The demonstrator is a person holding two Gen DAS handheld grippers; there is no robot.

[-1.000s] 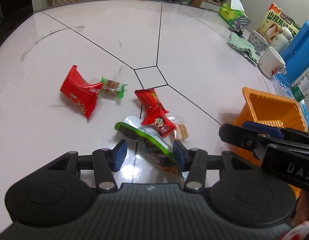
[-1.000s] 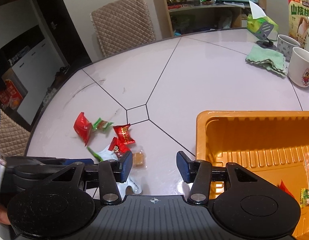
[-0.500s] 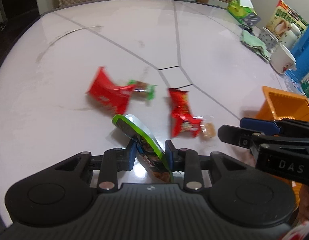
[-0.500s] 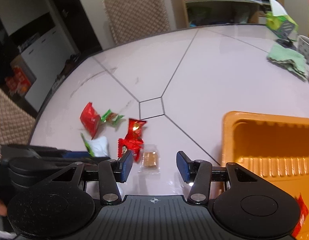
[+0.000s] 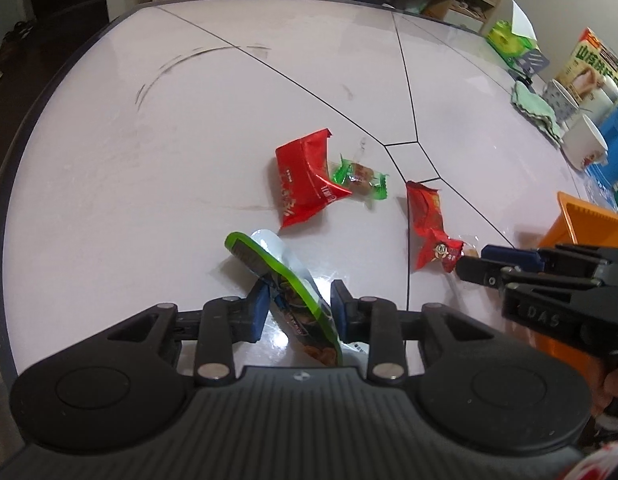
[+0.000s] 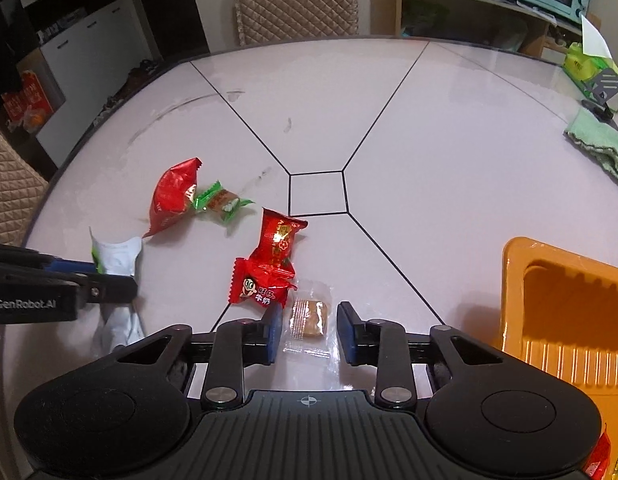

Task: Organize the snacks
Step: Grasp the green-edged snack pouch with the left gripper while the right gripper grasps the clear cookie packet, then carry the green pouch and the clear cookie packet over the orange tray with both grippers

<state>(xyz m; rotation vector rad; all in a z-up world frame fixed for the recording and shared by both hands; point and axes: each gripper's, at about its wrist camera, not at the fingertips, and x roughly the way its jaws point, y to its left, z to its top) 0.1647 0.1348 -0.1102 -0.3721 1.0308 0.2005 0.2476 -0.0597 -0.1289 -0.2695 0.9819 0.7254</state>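
Observation:
My left gripper [image 5: 297,304] holds a green-edged silver pouch [image 5: 285,276] tilted up off the white table [image 5: 149,160]; its jaws are easing open slightly with the pouch still pinched. My right gripper [image 6: 309,328] straddles a clear-wrapped biscuit [image 6: 309,316] lying flat; its jaws are closing and the pads stand just clear of the wrapper. Just beyond the biscuit lie a red cartoon-face candy [image 6: 259,286] and a red packet [image 6: 279,240]. Farther left are a big red packet [image 6: 173,196] and a green-wrapped candy [image 6: 221,202]. The orange tray [image 6: 517,280] sits at the right.
A green cloth [image 6: 601,144], a tissue box [image 6: 585,64] and white mugs [image 5: 585,144] stand along the table's far right. The table's rounded edge [image 5: 13,184] runs close on the left. A quilted chair [image 6: 293,0] stands behind the table.
The left gripper closed on the green-edged pouch and tilted it up off the table. The right gripper moved left from the tray to the biscuit, and its jaws narrowed around it.

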